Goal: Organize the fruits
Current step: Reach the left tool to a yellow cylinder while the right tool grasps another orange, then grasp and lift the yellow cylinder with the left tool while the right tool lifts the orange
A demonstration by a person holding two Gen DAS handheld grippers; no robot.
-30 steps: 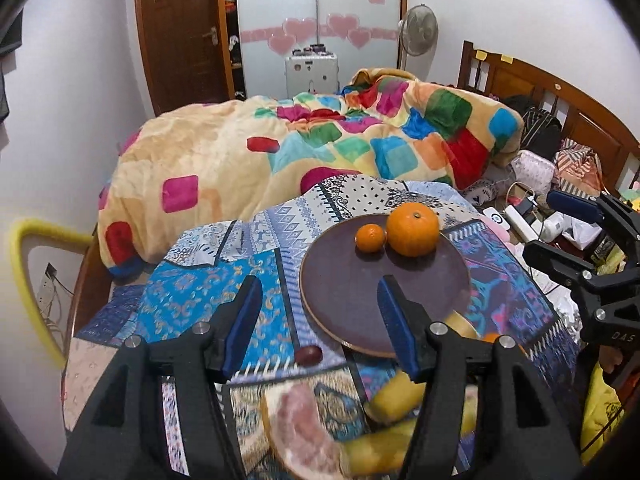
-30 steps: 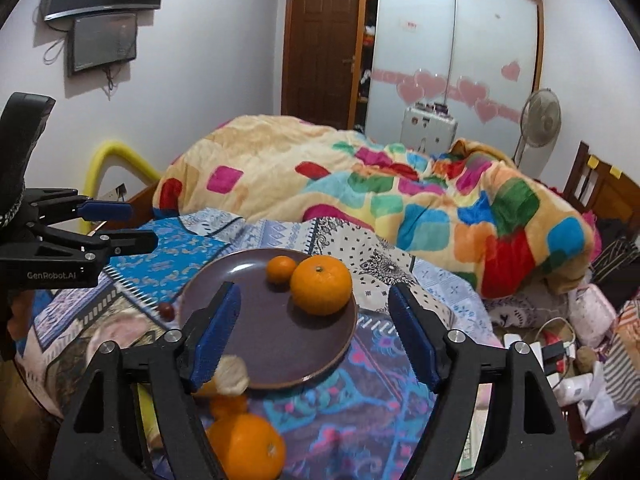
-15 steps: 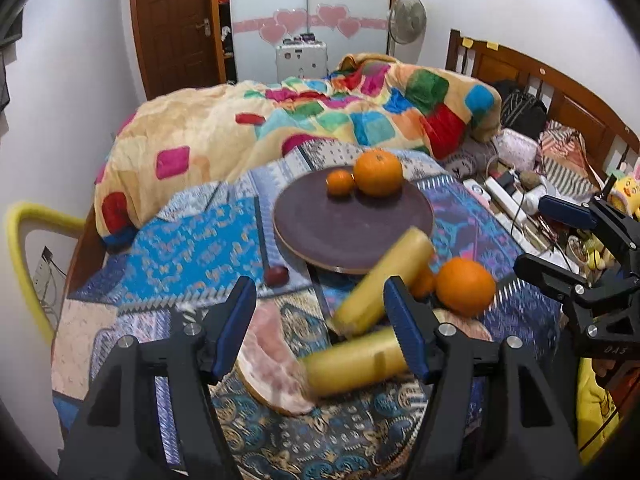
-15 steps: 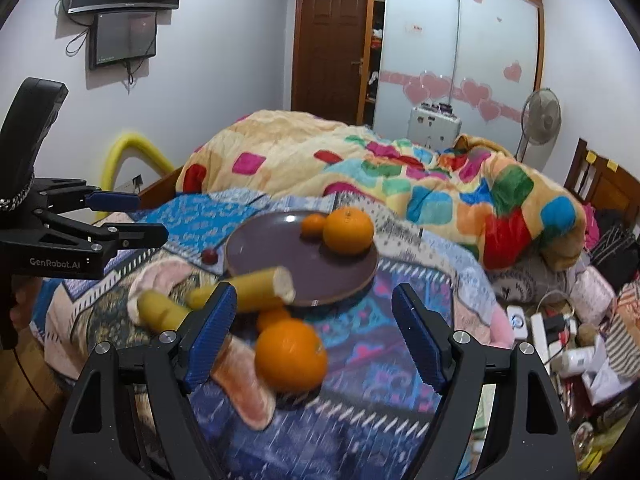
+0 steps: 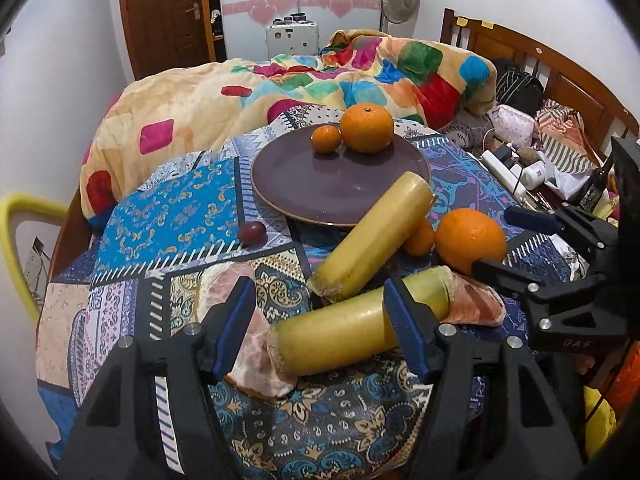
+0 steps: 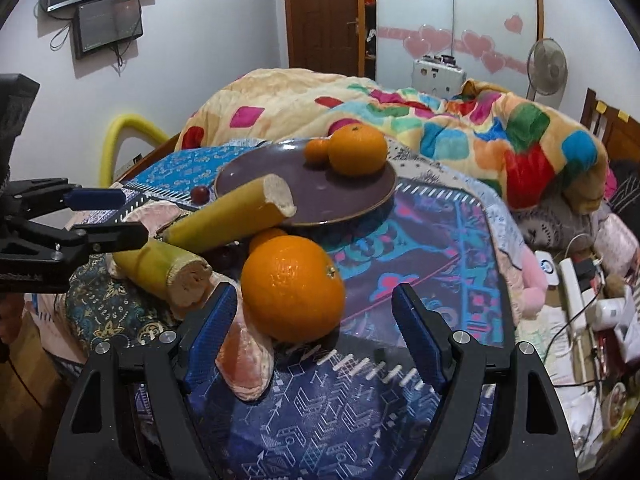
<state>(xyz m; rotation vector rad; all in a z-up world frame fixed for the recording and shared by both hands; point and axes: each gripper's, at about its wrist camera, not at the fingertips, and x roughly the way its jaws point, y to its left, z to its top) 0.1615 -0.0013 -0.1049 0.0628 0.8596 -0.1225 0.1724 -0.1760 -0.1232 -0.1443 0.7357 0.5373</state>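
A dark purple plate [image 5: 304, 184] [image 6: 360, 196] holds a large orange [image 5: 366, 127] [image 6: 357, 149] and a small orange [image 5: 326, 139] [image 6: 316, 151]. Two yellow sugarcane pieces lie in front of it, one leaning on the plate rim [image 5: 376, 236] [image 6: 232, 216], one nearer [image 5: 352, 332] [image 6: 160, 266]. Another large orange [image 5: 470, 238] [image 6: 292, 286], a small orange [image 5: 419, 238], pink pomelo slices [image 5: 252, 332] [image 6: 244, 364] and a dark red fruit [image 5: 252, 233] lie on the cloth. My left gripper [image 5: 322, 320] is open around the near sugarcane piece. My right gripper [image 6: 316, 332] is open just before the large orange.
The patterned cloth [image 5: 168, 208] covers a small table beside a bed with a colourful quilt [image 5: 280, 88]. A power strip and clutter [image 6: 580, 280] lie to the right. A yellow chair back [image 5: 16, 216] stands at the left.
Both grippers have pulled back and dropped lower from the plate toward the near fruits. The sugarcane pieces and the loose orange now sit between or just ahead of the open jaws.
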